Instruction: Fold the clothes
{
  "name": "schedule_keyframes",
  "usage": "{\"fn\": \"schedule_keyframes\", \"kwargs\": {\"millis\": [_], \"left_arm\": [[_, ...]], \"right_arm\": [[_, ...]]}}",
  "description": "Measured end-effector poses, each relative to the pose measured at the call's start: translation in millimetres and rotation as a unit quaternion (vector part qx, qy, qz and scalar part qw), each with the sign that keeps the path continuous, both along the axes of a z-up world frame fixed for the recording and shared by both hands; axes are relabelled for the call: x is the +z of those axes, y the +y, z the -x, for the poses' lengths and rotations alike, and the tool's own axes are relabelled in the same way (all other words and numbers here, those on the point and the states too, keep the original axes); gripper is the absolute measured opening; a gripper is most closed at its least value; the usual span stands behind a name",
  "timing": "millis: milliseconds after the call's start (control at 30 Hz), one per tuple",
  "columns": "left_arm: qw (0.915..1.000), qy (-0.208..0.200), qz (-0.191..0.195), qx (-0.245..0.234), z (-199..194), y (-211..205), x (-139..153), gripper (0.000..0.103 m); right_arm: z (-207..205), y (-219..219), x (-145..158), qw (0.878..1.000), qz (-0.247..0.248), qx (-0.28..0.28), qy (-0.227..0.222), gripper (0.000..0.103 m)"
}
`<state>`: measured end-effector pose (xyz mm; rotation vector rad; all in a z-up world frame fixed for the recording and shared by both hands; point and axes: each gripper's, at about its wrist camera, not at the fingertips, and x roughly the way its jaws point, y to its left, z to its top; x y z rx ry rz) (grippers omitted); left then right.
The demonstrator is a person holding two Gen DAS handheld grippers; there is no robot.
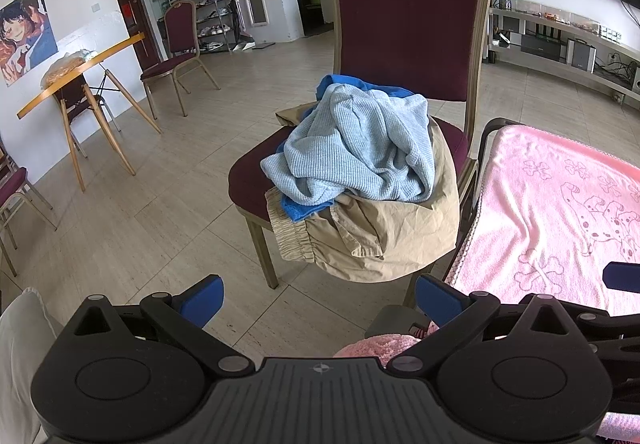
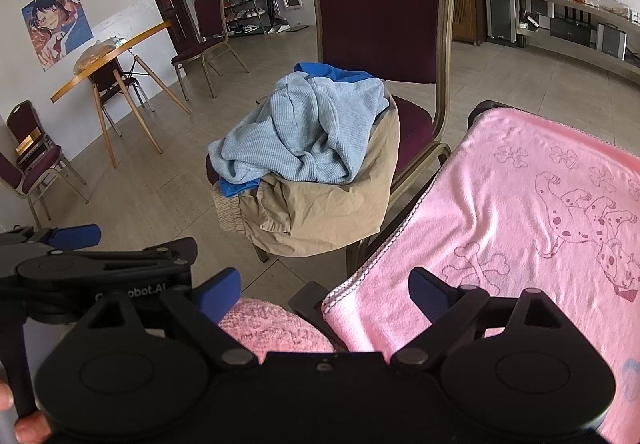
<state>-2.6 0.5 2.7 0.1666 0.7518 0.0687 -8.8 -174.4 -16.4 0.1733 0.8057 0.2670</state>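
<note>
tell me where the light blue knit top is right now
In both wrist views the light blue knit top lies crumpled atop the pile on the maroon chair seat, over the tan garment, left of the pink towel.

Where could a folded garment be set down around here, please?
The pink towel lies bare right of the chair, offering room. The chair seat is crowded with the light blue top over tan trousers; only its back-right corner shows.

A: Room to the clothes pile (image 1: 360, 172)?
B: Open tiled floor (image 1: 180, 212) on its left and front. Chair back (image 1: 408, 12) walls off the far side.
A: Right side?
B: Pink towel (image 2: 520, 212) on a dark frame sits just beside the chair seat (image 1: 452, 140), narrow gap only.
</note>
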Motion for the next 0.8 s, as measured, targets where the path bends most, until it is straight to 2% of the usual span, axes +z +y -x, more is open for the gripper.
{"fn": "schedule_keyframes", "kwargs": {"millis": [800], "left_arm": [[1.0000, -0.004, -0.002, 0.000, -2.8, -2.4, 1.7, 0.102]], "right_arm": [[0.4, -0.7, 2.1, 1.000, -0.003, -0.001, 0.001, 0.091]]}}
